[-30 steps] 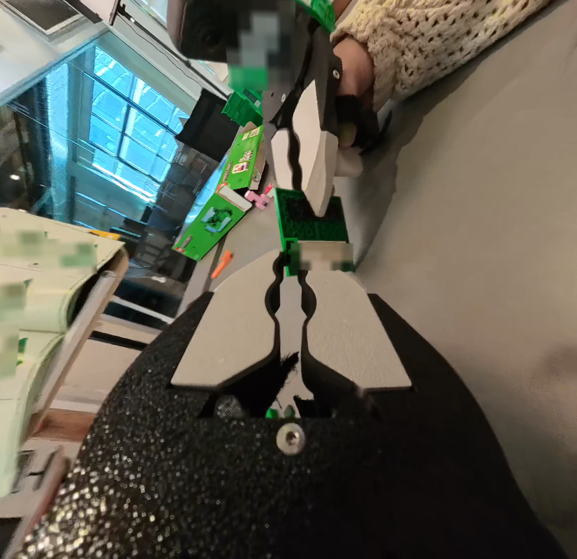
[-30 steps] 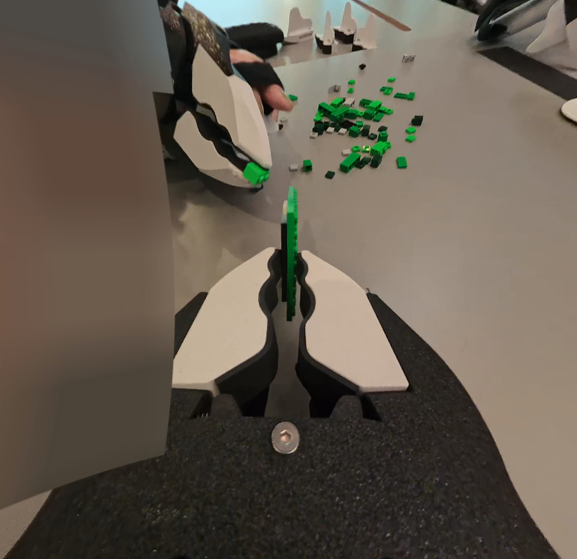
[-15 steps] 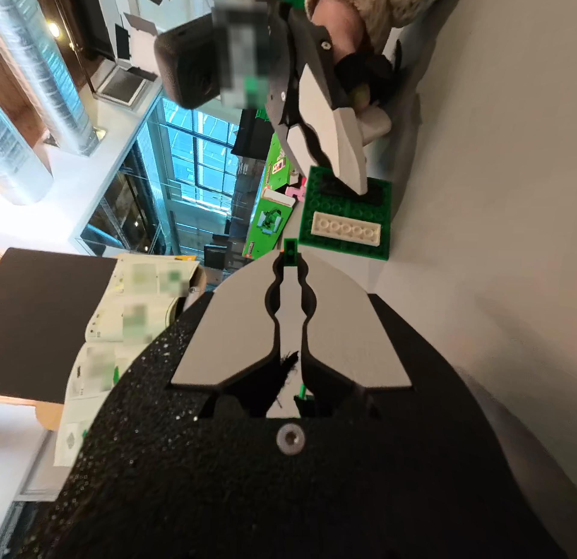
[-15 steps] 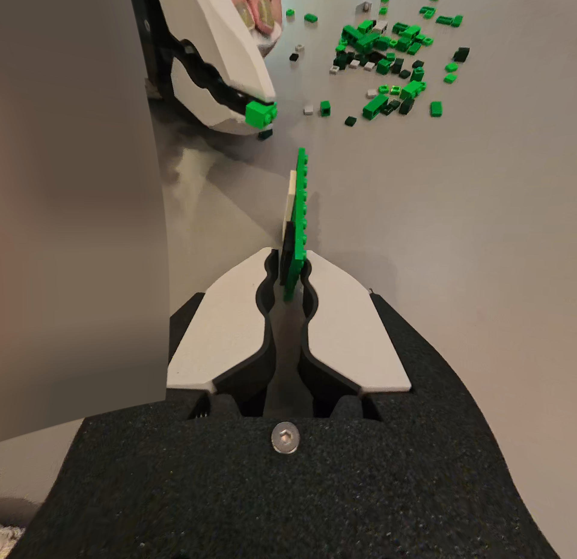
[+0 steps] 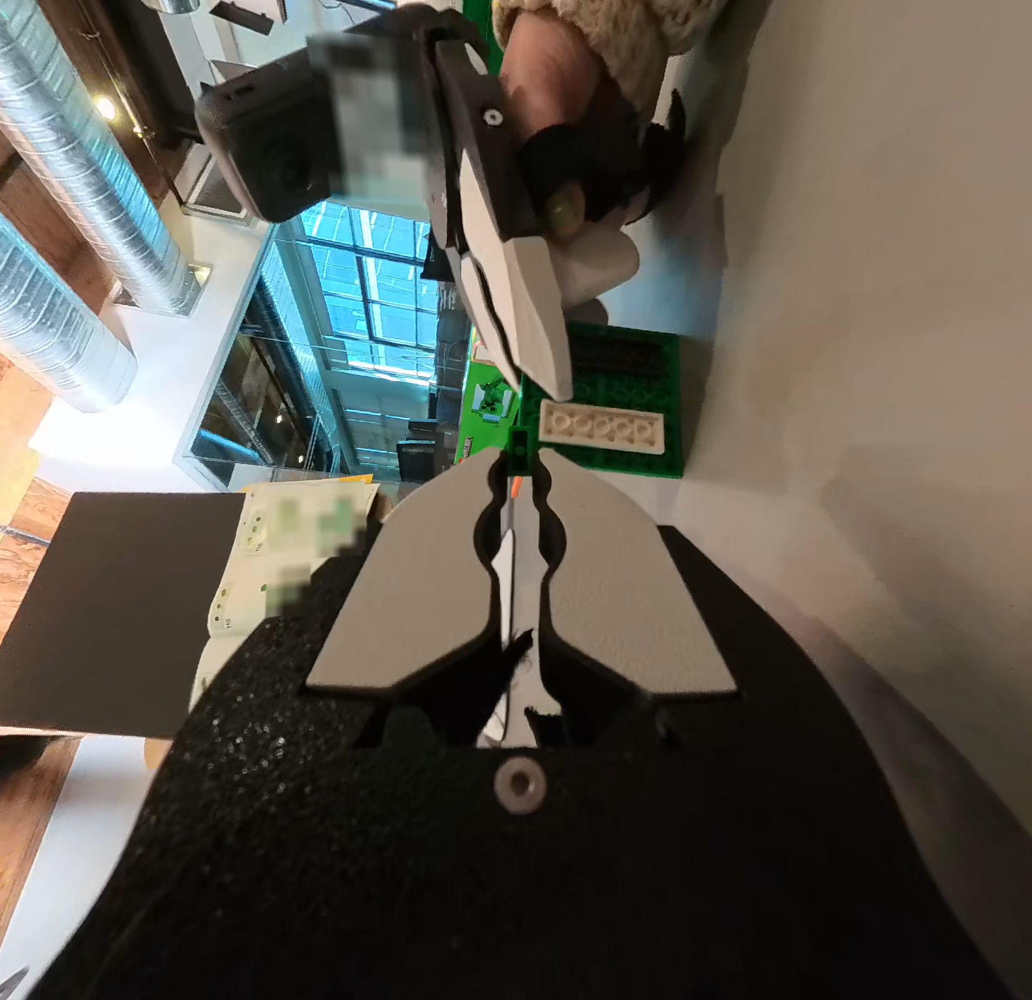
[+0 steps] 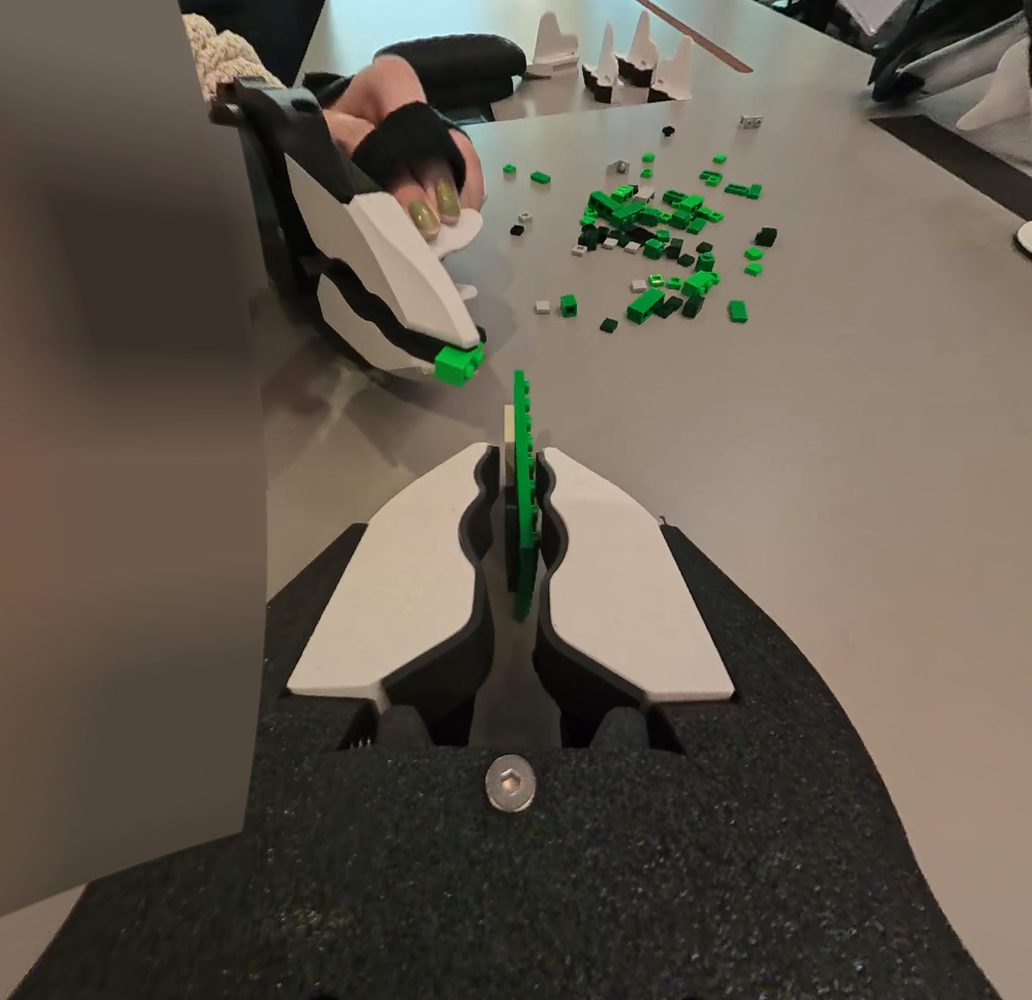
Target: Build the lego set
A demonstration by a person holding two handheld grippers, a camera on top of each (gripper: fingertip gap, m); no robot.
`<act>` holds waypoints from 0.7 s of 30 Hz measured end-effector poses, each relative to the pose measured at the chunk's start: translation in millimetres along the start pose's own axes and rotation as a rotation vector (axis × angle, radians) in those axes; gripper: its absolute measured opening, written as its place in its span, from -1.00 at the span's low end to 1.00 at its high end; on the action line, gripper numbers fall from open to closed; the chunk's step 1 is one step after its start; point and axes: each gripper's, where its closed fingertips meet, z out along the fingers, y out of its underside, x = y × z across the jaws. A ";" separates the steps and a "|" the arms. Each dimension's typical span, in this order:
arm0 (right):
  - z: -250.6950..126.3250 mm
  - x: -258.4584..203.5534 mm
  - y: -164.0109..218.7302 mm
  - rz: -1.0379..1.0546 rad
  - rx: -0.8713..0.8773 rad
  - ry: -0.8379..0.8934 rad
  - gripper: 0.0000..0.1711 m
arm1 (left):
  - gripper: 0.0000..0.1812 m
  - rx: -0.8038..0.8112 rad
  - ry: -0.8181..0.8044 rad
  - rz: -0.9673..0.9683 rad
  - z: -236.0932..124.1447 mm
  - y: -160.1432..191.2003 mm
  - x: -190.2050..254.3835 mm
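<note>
My right gripper point(image 6: 516, 459) is shut on a green baseplate point(image 6: 524, 504), held on edge above the grey table. The plate carries a white brick point(image 5: 603, 431) and a dark brick point(image 5: 620, 354) on its studded face point(image 5: 667, 392). My left gripper point(image 5: 519, 459) is shut on a small green brick point(image 5: 519, 451), with its tip just short of the plate's near corner. In the right wrist view the left gripper point(image 6: 466, 353) holds that green brick point(image 6: 458, 366) just left of the plate's far edge. In the left wrist view the right gripper point(image 5: 550, 384) shows from the side.
A scatter of loose green, dark and grey bricks point(image 6: 664, 236) lies on the table to the right. White gripper stands point(image 6: 620, 57) are at the back. An open instruction booklet point(image 5: 279, 538) and a green box point(image 5: 488, 415) lie beyond the plate. A blurred patch covers the left side.
The left gripper with its green brick has moved closer to the plate's edge. The right gripper has tilted the plate, so its studded face turns toward the left wrist camera.
</note>
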 end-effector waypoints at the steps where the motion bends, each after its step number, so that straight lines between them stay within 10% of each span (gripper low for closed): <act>1: 1.9 -0.2 0.0 0.002 -0.005 0.008 -0.90 | -0.92 -0.009 -0.013 0.004 1.1 1.6 -2.6; 21: 23.5 -2.4 -9.2 0.063 -0.001 0.149 -0.89 | -0.92 -0.184 -0.084 0.371 0.6 25.8 -4.5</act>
